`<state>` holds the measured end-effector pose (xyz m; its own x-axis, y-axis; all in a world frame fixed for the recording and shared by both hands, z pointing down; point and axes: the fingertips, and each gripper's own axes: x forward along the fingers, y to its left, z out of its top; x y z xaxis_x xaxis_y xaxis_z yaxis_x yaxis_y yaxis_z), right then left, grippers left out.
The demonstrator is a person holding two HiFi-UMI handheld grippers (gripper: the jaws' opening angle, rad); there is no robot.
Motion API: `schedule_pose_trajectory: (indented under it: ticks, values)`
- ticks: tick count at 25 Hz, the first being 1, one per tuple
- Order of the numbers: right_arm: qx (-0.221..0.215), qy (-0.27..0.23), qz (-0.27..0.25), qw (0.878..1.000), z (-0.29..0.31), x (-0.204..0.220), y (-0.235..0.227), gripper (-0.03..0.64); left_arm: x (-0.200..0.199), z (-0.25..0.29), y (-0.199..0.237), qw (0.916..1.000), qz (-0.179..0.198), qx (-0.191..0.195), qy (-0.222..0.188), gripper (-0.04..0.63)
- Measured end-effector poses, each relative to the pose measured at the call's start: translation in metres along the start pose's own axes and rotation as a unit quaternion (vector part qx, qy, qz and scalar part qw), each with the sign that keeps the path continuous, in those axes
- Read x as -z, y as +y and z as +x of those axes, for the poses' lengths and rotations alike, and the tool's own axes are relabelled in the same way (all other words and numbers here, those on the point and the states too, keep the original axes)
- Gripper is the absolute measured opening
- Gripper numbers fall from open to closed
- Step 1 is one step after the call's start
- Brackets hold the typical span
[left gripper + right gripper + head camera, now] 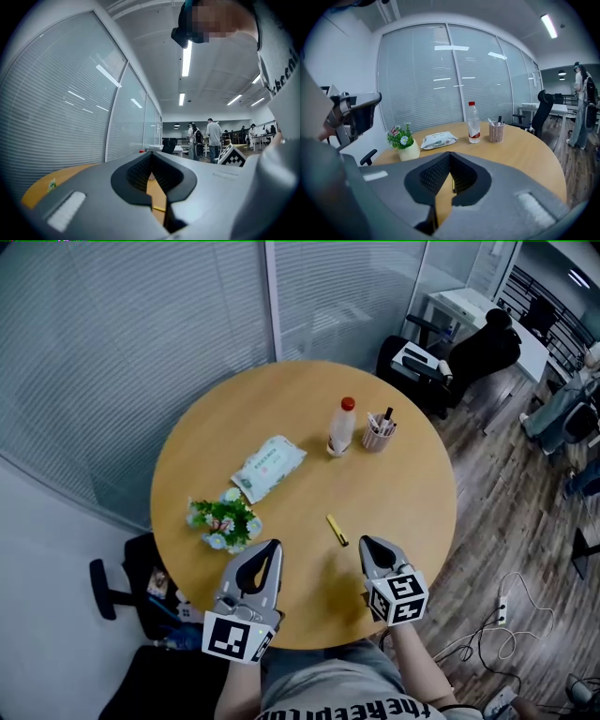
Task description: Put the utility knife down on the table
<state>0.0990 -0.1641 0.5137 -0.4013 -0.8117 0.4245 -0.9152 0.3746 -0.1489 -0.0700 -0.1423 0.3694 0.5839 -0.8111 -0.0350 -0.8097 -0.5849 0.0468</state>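
**Utility knife at rest on the table, both grippers empty**

The slim yellow utility knife (337,530) lies flat on the round wooden table (403,493) towards its near edge, touching neither tool. The left gripper (271,547) and right gripper (367,544) flank it over that edge, each with jaws together on nothing. A small potted flower arrangement (223,520) stands near the left edge.

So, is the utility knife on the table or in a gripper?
On the table: the utility knife lies flat, nothing touching it.
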Motion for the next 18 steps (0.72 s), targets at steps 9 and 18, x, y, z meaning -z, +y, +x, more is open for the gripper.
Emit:
schedule_pose_trajectory:
  ticks: [9,18]
  values:
    - [0.000,-0.058,-0.002,0.998,-0.037,-0.033,0.004,0.002,-0.010,-0.003,-0.017,0.9998,0.008,0.009,-0.013,0.014]
    - [0.002,-0.109,-0.016,0.994,-0.078,-0.060,0.005,0.002,-0.019,-0.008,-0.035,0.9995,0.010,0.015,-0.025,0.014]
